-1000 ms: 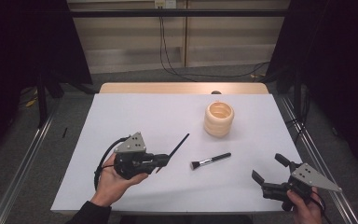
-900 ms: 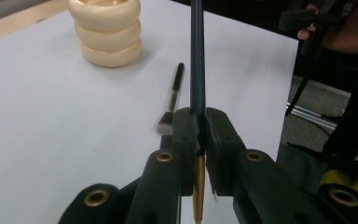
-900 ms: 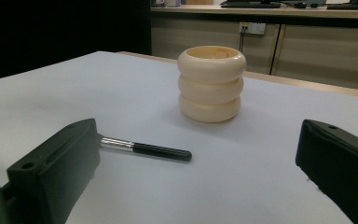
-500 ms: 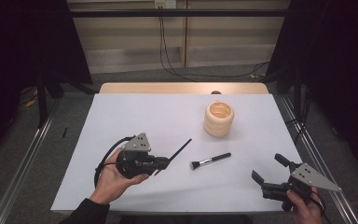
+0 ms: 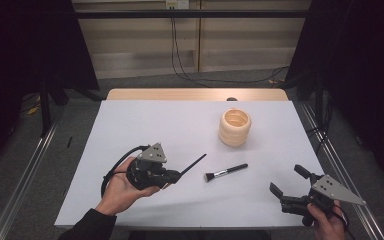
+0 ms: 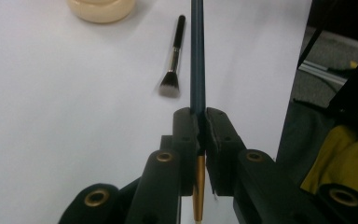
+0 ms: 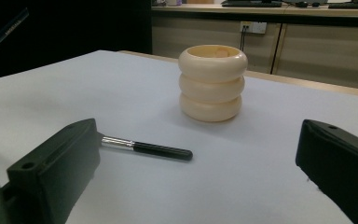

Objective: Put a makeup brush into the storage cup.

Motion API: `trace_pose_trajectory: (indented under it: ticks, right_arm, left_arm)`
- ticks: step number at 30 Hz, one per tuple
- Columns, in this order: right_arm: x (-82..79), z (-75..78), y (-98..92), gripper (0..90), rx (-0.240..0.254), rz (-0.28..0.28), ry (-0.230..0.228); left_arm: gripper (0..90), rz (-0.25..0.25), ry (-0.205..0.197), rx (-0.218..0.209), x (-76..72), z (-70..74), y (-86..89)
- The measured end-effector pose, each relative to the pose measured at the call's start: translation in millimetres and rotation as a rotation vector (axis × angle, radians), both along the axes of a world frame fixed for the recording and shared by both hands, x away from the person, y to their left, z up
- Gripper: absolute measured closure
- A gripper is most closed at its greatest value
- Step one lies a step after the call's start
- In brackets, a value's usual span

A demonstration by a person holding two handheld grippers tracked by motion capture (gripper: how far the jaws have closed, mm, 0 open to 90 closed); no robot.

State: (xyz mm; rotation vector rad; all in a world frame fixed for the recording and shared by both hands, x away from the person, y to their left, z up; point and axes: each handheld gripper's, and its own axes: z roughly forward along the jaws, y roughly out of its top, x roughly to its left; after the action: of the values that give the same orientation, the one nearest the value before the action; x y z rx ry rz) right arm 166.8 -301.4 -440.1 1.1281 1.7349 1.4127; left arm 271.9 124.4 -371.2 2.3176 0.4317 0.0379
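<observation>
**Left gripper pinches a thin dark brush; right gripper waits spread**

The left gripper (image 5: pixel 172 175), lifted off the table in the person's left hand (image 5: pixel 121 187), has its jaws pressed together on a slim dark-handled brush with a gold ferrule (image 6: pixel 197 70). The handle juts far and to the right, over the sheet. Just right of its tip lies a short black-handled makeup brush with a silver ferrule (image 5: pixel 225 172), flat on the white table cover (image 5: pixel 145 125), bristles toward the left gripper. Farther off and to the right stands a cream, ribbed, three-ringed holder (image 5: pixel 235 127), upright and well apart from both brushes.

Open white sheet lies between the grippers and along the near edge; the far side shows a strip of bare wood.

The right gripper (image 5: pixel 287 182) sits at the near right corner, jaws spread with nothing between them, aimed at the holder.
</observation>
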Motion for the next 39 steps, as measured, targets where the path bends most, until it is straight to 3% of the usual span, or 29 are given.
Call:
trace_pose_trajectory:
  ticks: [7,8,17,26,27,35,39]
  right_arm:
    - [0.6,-0.2,-0.5,0.0,-0.008,0.01,-0.003]
    - [0.7,-0.2,-0.5,0.0,-0.008,0.011,-0.002]
    - [0.5,-0.2,-0.4,0.0,-0.008,0.012,0.001]
    - [1.0,-0.6,0.4,0.0,-0.004,0.011,0.004]
    - [0.8,-0.5,0.4,0.0,-0.005,0.016,0.007]
    - [1.4,-1.0,1.1,0.0,-0.009,0.017,0.011]
    - [1.3,-0.9,1.1,0.0,-0.01,0.028,0.015]
  left_arm:
    - [83.4,-0.015,0.015,0.076,2.0,0.7,-2.6]
    - [83.4,-0.039,0.009,0.095,3.1,1.3,-2.4]
    - [83.4,-0.034,0.042,0.148,4.5,-2.1,-7.2]
    - [83.4,-0.067,0.061,0.232,6.7,-6.2,-8.5]
    - [83.4,-0.05,0.068,0.229,5.6,-7.3,-9.1]
    - [83.4,-0.062,0.071,0.274,6.8,-13.0,-11.4]
    - [83.4,-0.053,0.078,0.265,5.6,-14.1,-12.2]
